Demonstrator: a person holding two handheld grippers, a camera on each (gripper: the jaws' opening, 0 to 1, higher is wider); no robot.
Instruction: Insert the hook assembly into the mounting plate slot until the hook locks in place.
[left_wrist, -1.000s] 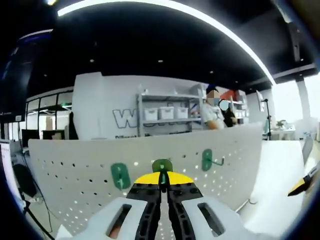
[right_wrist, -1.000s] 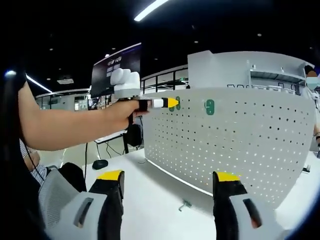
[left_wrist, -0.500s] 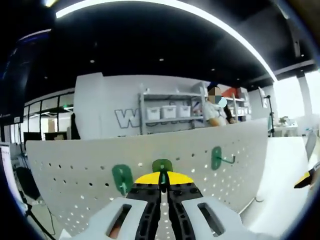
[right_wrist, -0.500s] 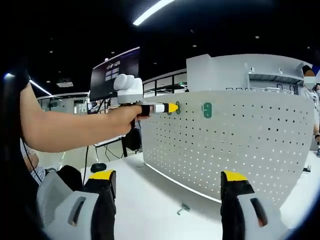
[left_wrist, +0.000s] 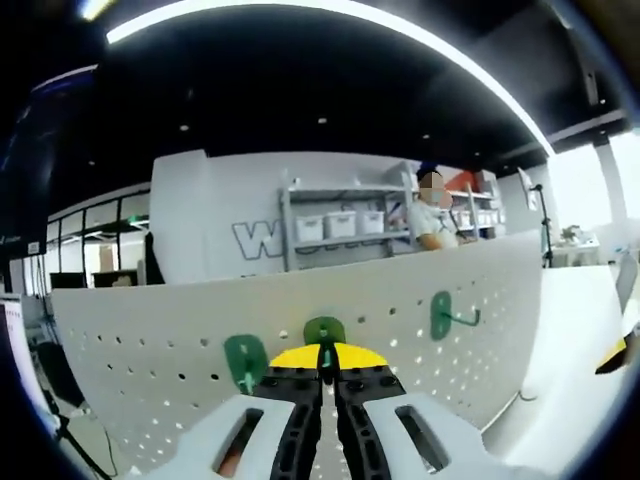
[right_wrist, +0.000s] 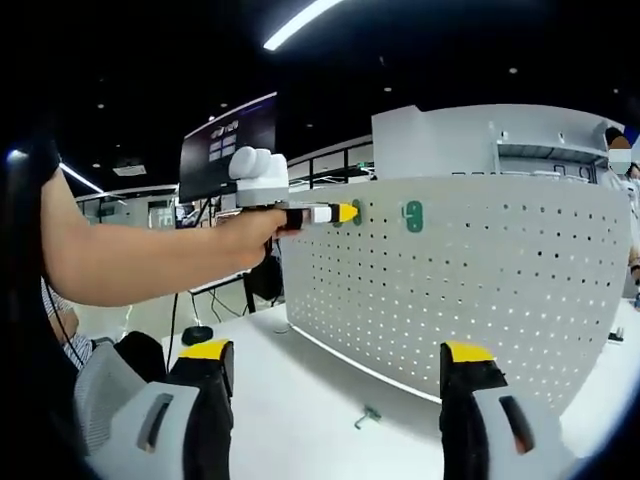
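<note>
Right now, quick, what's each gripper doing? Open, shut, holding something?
Left gripper: shut on the green plastic hook piece, up at the white perforated pegboard.
Right gripper: open, holding nothing.

In the right gripper view, the right gripper (right_wrist: 335, 362) stands wide open at 6 o'clock, while the left gripper (right_wrist: 346, 212) at 11 o'clock presses a green hook against the pegboard (right_wrist: 470, 280).

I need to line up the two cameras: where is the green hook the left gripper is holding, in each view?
Left gripper view: green hook at bottom centre, between the shut jaw tips, against the pegboard.
Right gripper view: green hook left of centre, at the left gripper's yellow tip.
Shared landmark: mounted green hook.
</note>
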